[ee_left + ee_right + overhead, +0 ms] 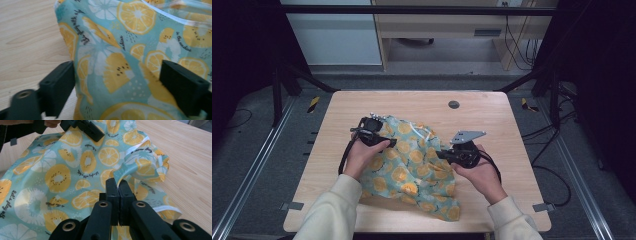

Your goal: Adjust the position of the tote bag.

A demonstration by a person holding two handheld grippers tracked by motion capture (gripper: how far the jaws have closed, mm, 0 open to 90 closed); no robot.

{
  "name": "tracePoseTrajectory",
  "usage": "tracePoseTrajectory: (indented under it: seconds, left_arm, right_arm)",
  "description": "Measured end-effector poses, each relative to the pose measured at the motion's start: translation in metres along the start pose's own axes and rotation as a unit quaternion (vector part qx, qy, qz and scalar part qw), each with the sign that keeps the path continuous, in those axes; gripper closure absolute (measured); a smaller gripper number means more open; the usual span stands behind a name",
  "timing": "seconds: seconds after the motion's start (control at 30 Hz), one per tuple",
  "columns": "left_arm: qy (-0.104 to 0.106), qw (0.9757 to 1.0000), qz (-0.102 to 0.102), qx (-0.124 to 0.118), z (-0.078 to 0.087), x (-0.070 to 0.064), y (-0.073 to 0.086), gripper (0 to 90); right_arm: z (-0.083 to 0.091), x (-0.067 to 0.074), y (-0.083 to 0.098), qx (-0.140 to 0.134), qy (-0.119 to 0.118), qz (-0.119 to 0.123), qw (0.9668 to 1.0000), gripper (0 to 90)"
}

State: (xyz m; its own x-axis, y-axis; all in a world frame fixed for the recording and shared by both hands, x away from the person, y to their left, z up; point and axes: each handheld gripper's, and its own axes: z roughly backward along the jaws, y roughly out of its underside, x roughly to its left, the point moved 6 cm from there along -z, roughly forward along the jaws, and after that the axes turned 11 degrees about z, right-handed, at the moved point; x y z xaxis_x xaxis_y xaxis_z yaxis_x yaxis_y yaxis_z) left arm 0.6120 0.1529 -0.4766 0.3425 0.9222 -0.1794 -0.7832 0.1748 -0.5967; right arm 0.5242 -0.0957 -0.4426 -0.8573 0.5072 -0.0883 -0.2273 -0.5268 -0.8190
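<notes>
Our right claw (118, 187) sits closest to us in the right gripper view, its two black jaws pressed together on a raised fold of the fruit-print cloth (75, 170), a teal fabric covered in orange and kiwi slices with a white ribbon (136, 145) running through its bunched part. We see the cloth spread across the near middle of the light wooden surface (492, 115) in the high view, crumpled toward the far side and trailing to the near edge. Our left claw (117, 82) stands wide apart in the left gripper view, with the edge of the cloth lying between its jaws and neither pad visibly pressing on it. From above, we see our left hand (362, 155) at the cloth's far left corner and our right hand (479, 172) at its right side, both sleeves cream coloured. A small dark round cap (453, 104) sits in the surface beyond the cloth
</notes>
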Motion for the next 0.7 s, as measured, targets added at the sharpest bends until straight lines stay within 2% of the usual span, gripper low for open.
tracePoseTrajectory:
  seconds: [0.03, 0.07, 0.1, 0.13, 0.17, 0.27, 0.3, 0.33, 0.37, 0.4, 0.43, 0.47, 0.5, 0.53, 0.57, 0.6, 0.63, 0.67, 0.7]
  left_arm:
    - [0.003, 1.0, -0.004, 0.006, -0.001, -0.001, 0.002, 23.9]
    - [0.003, 1.0, -0.004, 0.006, -0.001, -0.001, 0.002, 26.5]
    - [0.015, 0.9998, -0.012, 0.005, 0.0, -0.003, 0.005, 36.8]
    - [0.015, 0.9998, -0.012, 0.005, 0.0, -0.003, 0.005, 40.9]
    - [0.02, 0.9996, -0.021, 0.006, 0.0, -0.003, 0.01, 48.0]
    - [0.02, 0.9995, -0.025, 0.003, 0.001, -0.001, 0.012, 68.0]
    - [0.028, 0.9992, -0.027, 0.001, 0.002, 0.0, 0.014, 68.0]
    - [0.034, 0.9991, -0.025, -0.002, 0.002, 0.0, 0.014, 80.7]
    - [0.04, 0.9989, -0.026, -0.005, 0.004, 0.001, 0.015, 85.1]
    - [0.044, 0.9986, -0.026, -0.011, 0.006, 0.001, 0.015, 85.1]
    - [0.045, 0.9982, -0.027, -0.028, 0.013, 0.003, 0.013, 89.7]
    - [0.045, 0.9982, -0.027, -0.028, 0.013, 0.003, 0.013, 90.0]
    - [0.043, 0.9978, -0.026, -0.045, 0.02, 0.003, 0.012, 90.0]
    - [0.043, 0.9978, -0.026, -0.045, 0.02, 0.003, 0.012, 90.0]
    - [0.044, 0.9959, -0.025, -0.075, 0.031, 0.003, 0.01, 90.0]
    - [0.044, 0.9959, -0.025, -0.075, 0.031, 0.003, 0.01, 90.0]
    - [0.047, 0.9938, -0.025, -0.098, 0.041, 0.003, 0.01, 90.0]
    - [0.047, 0.9938, -0.025, -0.098, 0.041, 0.003, 0.01, 90.0]
    - [0.05, 0.9922, -0.025, -0.112, 0.048, 0.003, 0.01, 90.0]
  right_arm:
    - [0.001, -0.001, 0.0, -0.001, 0.001, 0.0, 1.0, 89.4]
    - [0.001, -0.001, 0.0, -0.001, 0.001, 0.0, 1.0, 89.4]
    - [0.002, -0.002, -0.001, -0.002, 0.0, -0.002, 1.0, 89.4]
    - [0.003, -0.002, -0.001, -0.002, 0.0, -0.001, 1.0, 89.4]
    - [0.004, -0.003, -0.001, -0.001, 0.001, -0.001, 1.0, 89.4]
    - [0.005, -0.005, -0.001, 0.0, 0.003, -0.004, 1.0, 89.4]
    - [0.006, -0.006, -0.001, -0.001, 0.004, -0.004, 1.0, 89.4]
    - [0.008, -0.007, -0.002, -0.001, 0.006, -0.006, 1.0, 89.5]
    - [0.009, -0.008, -0.002, -0.002, 0.007, -0.006, 1.0, 89.5]
    - [0.009, -0.008, -0.002, -0.002, 0.007, -0.006, 1.0, 89.5]
    - [0.012, -0.009, -0.003, -0.001, 0.011, -0.002, 0.9999, 89.6]
    - [0.012, -0.009, -0.003, -0.001, 0.011, -0.002, 0.9999, 89.6]
    - [0.016, -0.011, -0.004, -0.002, 0.015, -0.001, 0.9999, 89.6]
    - [0.016, -0.011, -0.004, -0.002, 0.015, -0.001, 0.9999, 89.6]
    - [0.022, -0.014, -0.006, -0.003, 0.023, 0.0, 0.9997, 89.7]
    - [0.022, -0.014, -0.006, -0.003, 0.023, 0.0, 0.9997, 89.7]
    - [0.031, -0.018, -0.009, -0.009, 0.034, -0.002, 0.9994, 89.7]
    - [0.031, -0.018, -0.009, -0.009, 0.034, -0.002, 0.9994, 89.7]
    - [0.034, -0.02, -0.01, -0.01, 0.037, -0.002, 0.9993, 89.8]
